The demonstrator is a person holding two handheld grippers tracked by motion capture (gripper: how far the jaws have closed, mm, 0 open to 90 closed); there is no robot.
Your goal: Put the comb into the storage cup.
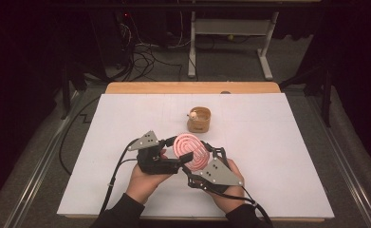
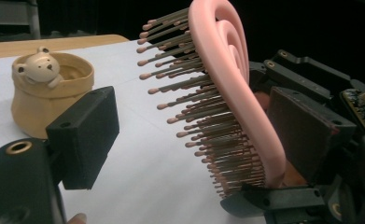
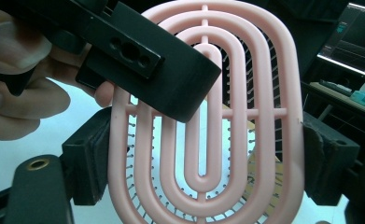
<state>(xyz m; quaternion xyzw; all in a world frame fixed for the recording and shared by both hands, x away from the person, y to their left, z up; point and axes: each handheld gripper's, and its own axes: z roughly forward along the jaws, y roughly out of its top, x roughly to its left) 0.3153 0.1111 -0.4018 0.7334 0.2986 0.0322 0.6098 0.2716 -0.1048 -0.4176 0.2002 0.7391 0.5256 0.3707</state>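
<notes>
Pink brush (image 1: pixel 191 150) held on edge above the bench (image 1: pixel 278 156), just in front of bear pot (image 1: pixel 199 119). Clamped across its rim by right hand-held gripper (image 3: pixel 203 154). Left hand-held gripper (image 2: pixel 189 135) straddling it, partly parted, bristle-side pad not touching.

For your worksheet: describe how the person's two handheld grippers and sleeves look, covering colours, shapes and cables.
Both the left gripper and the right gripper are black, with blocky rectangular jaws, brass-coloured screw holes and a grey three-cornered plate on top. A black cable trails from each. The sleeves are dark.
</notes>
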